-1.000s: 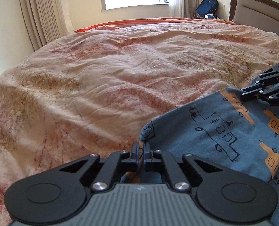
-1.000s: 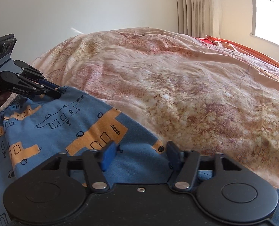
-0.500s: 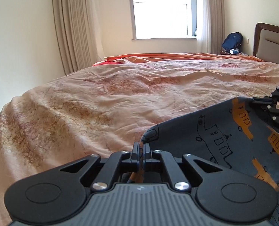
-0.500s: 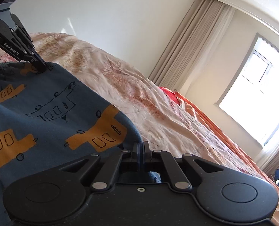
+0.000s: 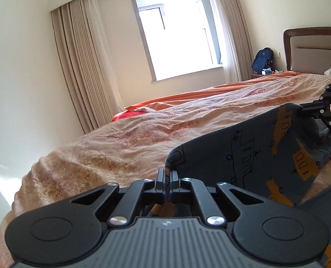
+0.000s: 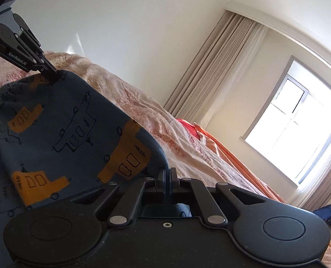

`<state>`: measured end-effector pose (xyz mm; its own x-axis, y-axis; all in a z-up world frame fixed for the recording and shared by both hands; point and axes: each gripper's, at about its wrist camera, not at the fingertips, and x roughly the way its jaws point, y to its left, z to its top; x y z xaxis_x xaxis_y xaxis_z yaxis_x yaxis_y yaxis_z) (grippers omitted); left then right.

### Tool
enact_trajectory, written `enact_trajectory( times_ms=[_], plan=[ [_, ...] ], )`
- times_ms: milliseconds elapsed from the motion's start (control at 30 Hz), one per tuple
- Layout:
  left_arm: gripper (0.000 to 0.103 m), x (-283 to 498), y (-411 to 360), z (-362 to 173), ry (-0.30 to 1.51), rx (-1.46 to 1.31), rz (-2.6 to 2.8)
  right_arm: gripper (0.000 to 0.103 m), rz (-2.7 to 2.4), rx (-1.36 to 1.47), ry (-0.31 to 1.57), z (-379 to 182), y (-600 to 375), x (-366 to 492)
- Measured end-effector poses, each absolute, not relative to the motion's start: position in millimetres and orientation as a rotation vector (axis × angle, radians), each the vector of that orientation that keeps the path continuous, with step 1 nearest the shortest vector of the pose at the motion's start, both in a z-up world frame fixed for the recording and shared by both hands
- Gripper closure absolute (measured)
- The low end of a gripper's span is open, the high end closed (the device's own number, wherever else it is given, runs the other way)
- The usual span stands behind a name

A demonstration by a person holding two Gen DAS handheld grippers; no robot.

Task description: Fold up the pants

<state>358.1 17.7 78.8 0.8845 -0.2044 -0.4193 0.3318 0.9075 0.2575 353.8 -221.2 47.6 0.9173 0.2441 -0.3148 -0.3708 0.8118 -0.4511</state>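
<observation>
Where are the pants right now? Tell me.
The pants hang stretched between the two grippers above the bed: the left gripper pinches one edge, low in the left wrist view, and the right gripper the other.

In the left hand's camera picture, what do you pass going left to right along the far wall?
Beige curtain → window → sheer curtain → blue backpack → headboard.
</observation>
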Motion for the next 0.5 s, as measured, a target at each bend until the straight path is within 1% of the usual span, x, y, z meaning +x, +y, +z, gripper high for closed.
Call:
enact_trajectory(
  times_ms=[133, 233, 333, 500],
  plan=[
    [0.101, 302, 19, 79, 0.345, 0.286, -0.281, 0.102, 0.365, -0.490, 0.232, 64, -233, 299],
    [0.101, 264, 20, 68, 0.329, 0.262, -0.272, 0.102, 0.388, -0.428, 0.229, 67, -241, 258],
    [0.101, 233, 17, 48, 0.310, 0.289, -0.263, 0.102, 0.400, -0.427, 0.219, 58, -241, 214],
    [0.101, 190, 16, 18, 0.301, 0.310, -0.228, 0.102, 0.386, -0.462, 0.204, 27, -232, 148]
  ],
)
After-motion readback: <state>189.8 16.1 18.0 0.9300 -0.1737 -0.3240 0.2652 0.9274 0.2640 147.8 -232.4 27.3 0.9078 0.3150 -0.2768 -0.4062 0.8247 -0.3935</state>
